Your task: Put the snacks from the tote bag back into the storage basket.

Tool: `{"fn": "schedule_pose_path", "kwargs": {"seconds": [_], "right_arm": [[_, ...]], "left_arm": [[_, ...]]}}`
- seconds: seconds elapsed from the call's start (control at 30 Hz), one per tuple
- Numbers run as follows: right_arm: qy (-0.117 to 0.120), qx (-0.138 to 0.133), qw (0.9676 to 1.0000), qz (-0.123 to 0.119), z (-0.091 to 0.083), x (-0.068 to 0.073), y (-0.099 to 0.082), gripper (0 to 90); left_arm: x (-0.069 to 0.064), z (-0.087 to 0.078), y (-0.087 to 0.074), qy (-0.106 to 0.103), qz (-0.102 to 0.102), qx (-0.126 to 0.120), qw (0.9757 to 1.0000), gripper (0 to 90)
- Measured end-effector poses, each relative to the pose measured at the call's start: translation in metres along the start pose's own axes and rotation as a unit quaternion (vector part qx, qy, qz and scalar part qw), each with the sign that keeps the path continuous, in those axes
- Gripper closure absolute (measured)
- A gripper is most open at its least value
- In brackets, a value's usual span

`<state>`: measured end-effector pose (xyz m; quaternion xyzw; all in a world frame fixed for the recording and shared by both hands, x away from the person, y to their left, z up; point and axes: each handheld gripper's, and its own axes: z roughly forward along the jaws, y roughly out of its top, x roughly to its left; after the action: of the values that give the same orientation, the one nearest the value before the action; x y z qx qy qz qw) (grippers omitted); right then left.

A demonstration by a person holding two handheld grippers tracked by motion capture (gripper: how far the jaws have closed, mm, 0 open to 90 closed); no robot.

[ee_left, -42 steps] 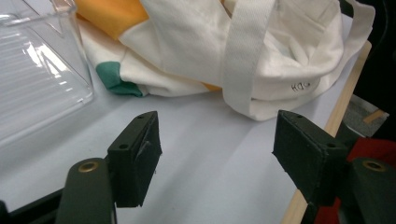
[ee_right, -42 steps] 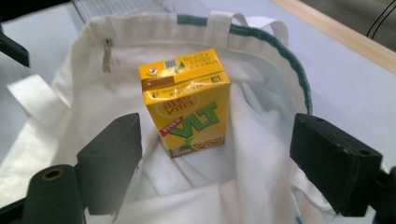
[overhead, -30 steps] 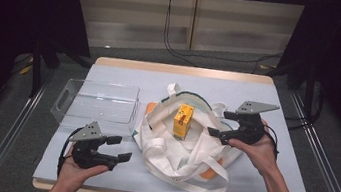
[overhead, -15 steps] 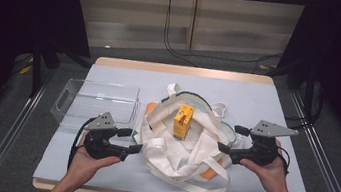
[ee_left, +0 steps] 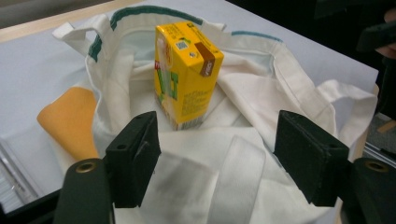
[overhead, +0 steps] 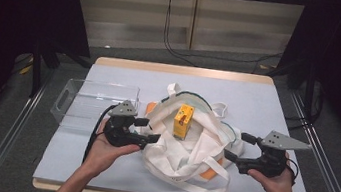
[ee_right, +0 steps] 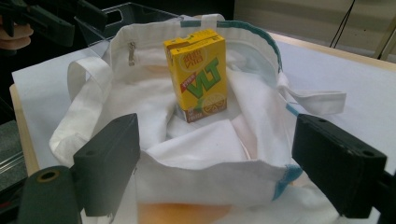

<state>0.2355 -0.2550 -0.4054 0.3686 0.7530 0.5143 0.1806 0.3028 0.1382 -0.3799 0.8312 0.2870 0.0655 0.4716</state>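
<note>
On desk, mid: bag (overhead: 187, 144) lies slumped, mouth toward the far edge, carton (overhead: 182, 120) upright on the cloth inside the open mouth.
Carton: yellow drink box, standing, touched by neither claw; cloth bunched round its base.
Bag: white tote, teal trim on the rim, handles flopped outward; something orange (ee_left: 70, 119) pokes out beneath it on my left side, and an orange patch shows under the near right edge too.
Bin: clear bin (overhead: 94, 103) toward the left edge, just beside the bag; looks empty from above.
Progress: my read is I'm working on the bag with the carton in it, either unpacking or settling it. Nothing gripped yet, so the grab step is still ahead. Which way it goes, I can't tell from this.
Left claw (overhead: 148, 130): jaws well apart, nothing between the pads; tips at the bag's left rim, hanging over the cloth. In the left gripper view the carton sits just beyond the gap, apart from both pads.
Right claw (overhead: 238, 146): jaws also wide apart, holding nothing; tips at the bag's right rim. In the right gripper view the near rim fold lies between and below the pads; contact unclear.
Left to do: close on rim or carton.
</note>
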Motion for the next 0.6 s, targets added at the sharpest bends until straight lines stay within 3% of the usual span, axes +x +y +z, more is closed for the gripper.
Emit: {"fn": "schedule_pose_path", "kwargs": {"seconds": [0.17,0.23,0.43,0.6], "right_arm": [[0.002,0.007,1.0,0.003,0.002,-0.001,-0.003,15.6],[0.005,0.01,0.9999,0.005,0.004,-0.001,-0.004,15.7],[0.011,0.017,0.9998,-0.002,0.007,0.0,-0.005,15.7],[0.011,0.015,0.9998,-0.001,0.006,0.0,-0.004,15.7]], "left_arm": [[-0.003,0.014,0.014,0.015,-0.005,0.013,0.9998,33.6],[-0.002,0.019,0.019,0.01,-0.013,0.014,0.9998,34.2],[-0.002,0.034,0.03,0.017,-0.006,0.02,0.9996,34.1],[-0.002,0.047,0.042,0.021,-0.014,0.045,0.9987,28.7]]}}
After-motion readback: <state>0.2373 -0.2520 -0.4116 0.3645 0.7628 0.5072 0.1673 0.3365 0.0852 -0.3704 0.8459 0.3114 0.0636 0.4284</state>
